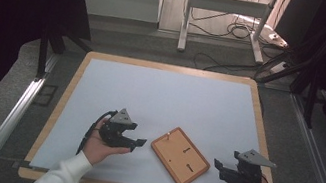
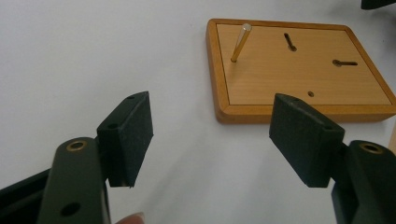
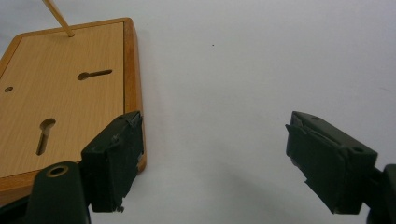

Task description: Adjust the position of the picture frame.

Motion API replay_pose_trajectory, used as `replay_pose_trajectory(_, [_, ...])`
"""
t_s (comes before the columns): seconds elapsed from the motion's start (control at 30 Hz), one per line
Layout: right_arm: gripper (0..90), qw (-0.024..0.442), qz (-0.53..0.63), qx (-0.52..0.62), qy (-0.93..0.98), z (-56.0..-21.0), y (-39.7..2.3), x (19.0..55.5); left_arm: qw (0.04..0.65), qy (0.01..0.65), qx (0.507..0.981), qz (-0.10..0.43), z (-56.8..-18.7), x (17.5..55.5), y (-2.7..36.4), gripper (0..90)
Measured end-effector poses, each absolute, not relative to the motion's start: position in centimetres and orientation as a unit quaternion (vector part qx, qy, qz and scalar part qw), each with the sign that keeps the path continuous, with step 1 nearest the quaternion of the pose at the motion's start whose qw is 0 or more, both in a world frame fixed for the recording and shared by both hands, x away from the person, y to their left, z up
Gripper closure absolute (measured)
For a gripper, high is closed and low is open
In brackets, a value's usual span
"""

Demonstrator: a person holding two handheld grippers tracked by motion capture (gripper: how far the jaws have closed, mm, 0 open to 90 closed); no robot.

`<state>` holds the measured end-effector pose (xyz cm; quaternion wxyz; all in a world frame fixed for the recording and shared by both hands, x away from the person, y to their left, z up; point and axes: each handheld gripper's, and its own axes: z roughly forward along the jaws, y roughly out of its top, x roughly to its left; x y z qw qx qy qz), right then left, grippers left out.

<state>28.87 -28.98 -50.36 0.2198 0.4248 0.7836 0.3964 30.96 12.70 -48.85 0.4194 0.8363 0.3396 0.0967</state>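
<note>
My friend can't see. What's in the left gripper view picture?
A wooden board lies on a white table, with a thin peg standing tilted in one corner. The left gripper has its two black jaws open in front of it, holding nothing.

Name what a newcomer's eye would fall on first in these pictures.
A wooden board lies askew on the white tabletop, with two keyhole slots and a thin brass pin standing tilted near one corner. The left gripper and right gripper flank it, jaws open, holding nothing.
</note>
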Motion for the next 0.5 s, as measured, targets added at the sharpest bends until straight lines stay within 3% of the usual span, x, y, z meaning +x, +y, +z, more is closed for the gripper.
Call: replay_pose_trajectory(0.5, [19.3, 0.222, 0.390, 0.424, 0.787, -50.5, -29.0, 28.8, 0.414, 0.330, 0.844, 0.088, -48.9, 31.8, 10.4, 29.9])
